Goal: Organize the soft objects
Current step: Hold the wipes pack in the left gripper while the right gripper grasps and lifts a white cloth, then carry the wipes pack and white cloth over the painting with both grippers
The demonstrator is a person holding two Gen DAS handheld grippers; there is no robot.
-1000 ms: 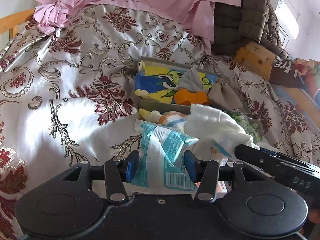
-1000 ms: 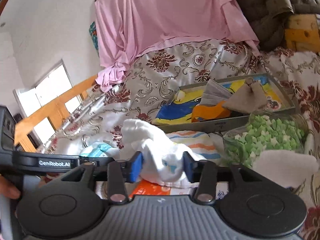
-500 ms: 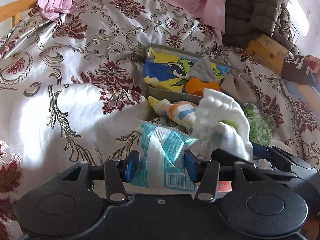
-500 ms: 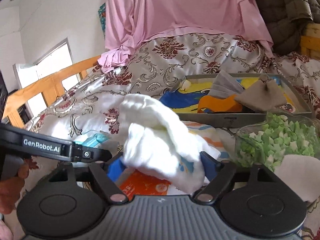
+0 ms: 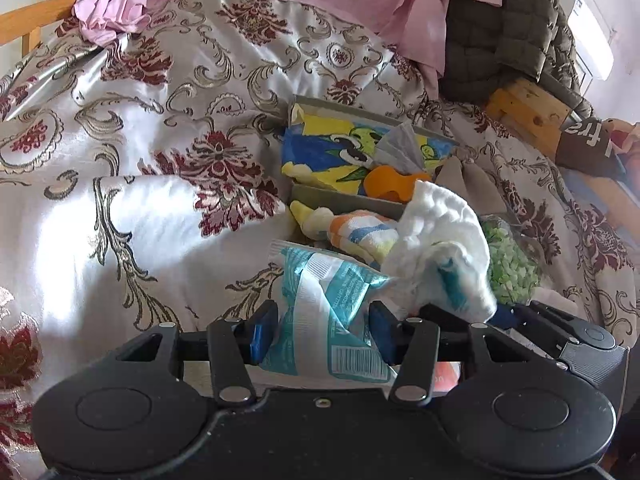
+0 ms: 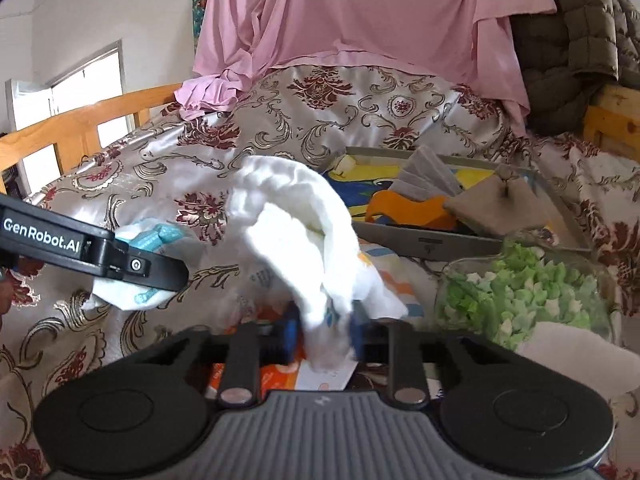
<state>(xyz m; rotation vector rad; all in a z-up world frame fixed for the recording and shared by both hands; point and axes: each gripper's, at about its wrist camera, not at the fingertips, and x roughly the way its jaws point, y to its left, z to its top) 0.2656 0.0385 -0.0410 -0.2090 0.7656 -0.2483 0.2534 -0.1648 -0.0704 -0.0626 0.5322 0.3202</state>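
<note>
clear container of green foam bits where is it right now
In the right wrist view the clear container of green foam bits sits low on the right, on the floral bedspread, just in front of the grey tray.

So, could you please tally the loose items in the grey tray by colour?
Grey: 1, folded cloth
Orange: 1, soft piece
Tan: 1, felt piece
Total: 3 loose items on the cartoon lining of the grey tray.
</note>
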